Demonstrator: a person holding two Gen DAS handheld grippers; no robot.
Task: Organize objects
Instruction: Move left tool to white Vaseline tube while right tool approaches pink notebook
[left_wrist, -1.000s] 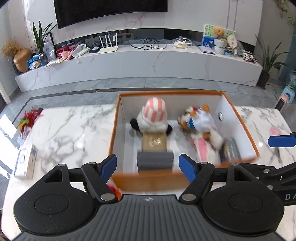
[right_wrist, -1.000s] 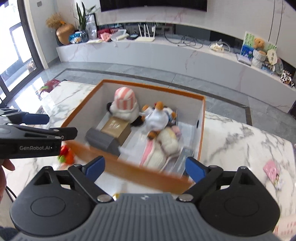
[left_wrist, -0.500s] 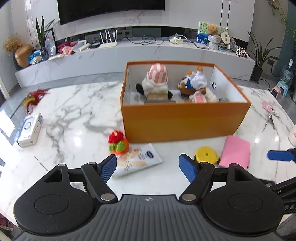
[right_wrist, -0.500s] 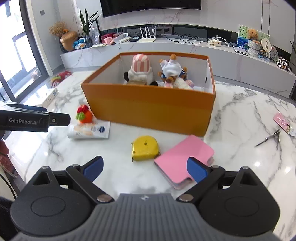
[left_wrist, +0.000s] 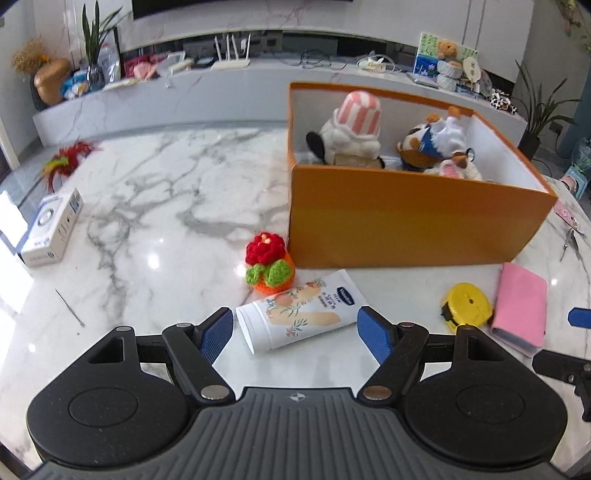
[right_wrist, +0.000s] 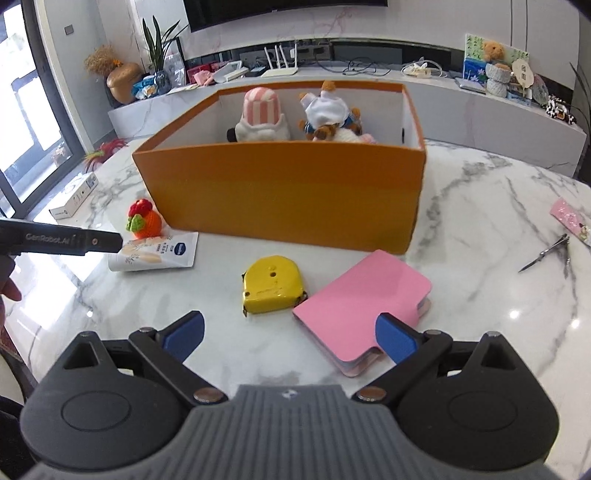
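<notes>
An orange box (left_wrist: 406, 221) (right_wrist: 280, 192) stands on the marble table with plush toys (left_wrist: 354, 125) (right_wrist: 262, 114) inside. In front of it lie a hand-cream tube (left_wrist: 299, 319) (right_wrist: 155, 253), a crochet flower (left_wrist: 269, 264) (right_wrist: 144, 219), a yellow tape measure (left_wrist: 467, 306) (right_wrist: 271, 284) and a pink notebook (left_wrist: 521, 308) (right_wrist: 364, 295). My left gripper (left_wrist: 295, 332) is open low over the tube, which lies between its fingers untouched. My right gripper (right_wrist: 291, 334) hovers near the tape measure and notebook, its jaws opening with nothing gripped.
A small white carton (left_wrist: 50, 229) (right_wrist: 75, 197) and a red feather toy (left_wrist: 66, 162) lie at the table's left. A metal compass (right_wrist: 546, 253) and pink card (right_wrist: 570, 218) lie at the right. A thin stick (left_wrist: 70, 308) rests near the left front edge.
Both grippers have dropped and pulled back from above the box to the tabletop in front of it. The box now shows its side wall. The right jaws have spread wider.
</notes>
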